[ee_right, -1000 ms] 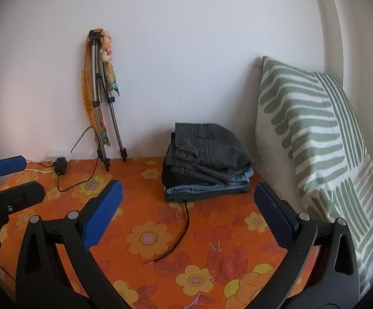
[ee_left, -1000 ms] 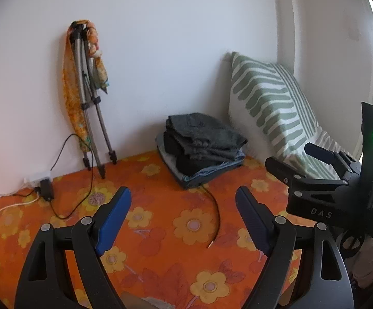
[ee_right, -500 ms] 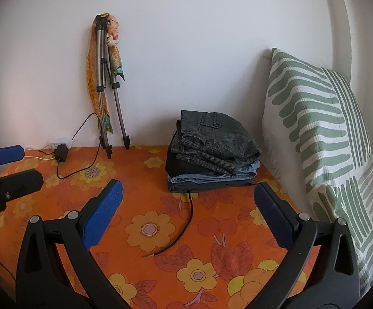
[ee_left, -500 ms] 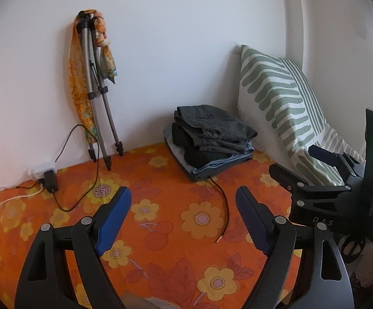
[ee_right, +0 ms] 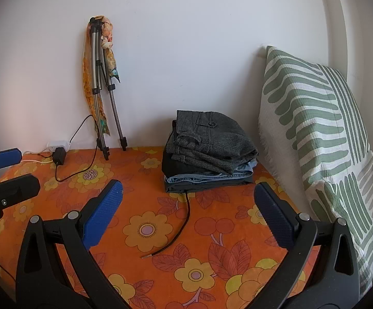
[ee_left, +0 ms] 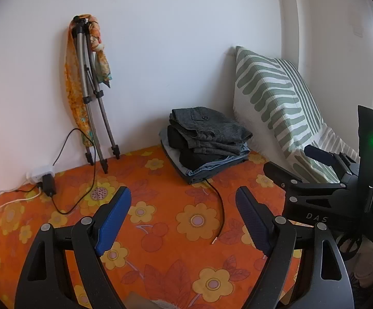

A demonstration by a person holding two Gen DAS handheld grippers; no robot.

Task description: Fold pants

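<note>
A stack of folded pants (ee_left: 207, 141) lies at the far side of the orange flowered bed cover (ee_left: 160, 221), by the wall: dark grey pants on top, black and blue denim below. It also shows in the right wrist view (ee_right: 209, 152). My left gripper (ee_left: 182, 216) is open and empty, above the cover, well short of the stack. My right gripper (ee_right: 186, 213) is open and empty, also short of the stack. The right gripper shows at the right of the left wrist view (ee_left: 315, 170). The left gripper shows at the left edge of the right wrist view (ee_right: 3, 172).
A green-striped pillow (ee_right: 320, 134) leans on the wall at right. A folded tripod with an orange scarf (ee_right: 101, 87) stands against the wall. A power strip with a charger (ee_right: 59, 152) and cords lies at back left. A loose black cable (ee_right: 181, 226) runs out from under the stack.
Both grippers have tilted down and drawn back a little, so the stack and wall sit lower and farther in view. Both stayed open and empty.
</note>
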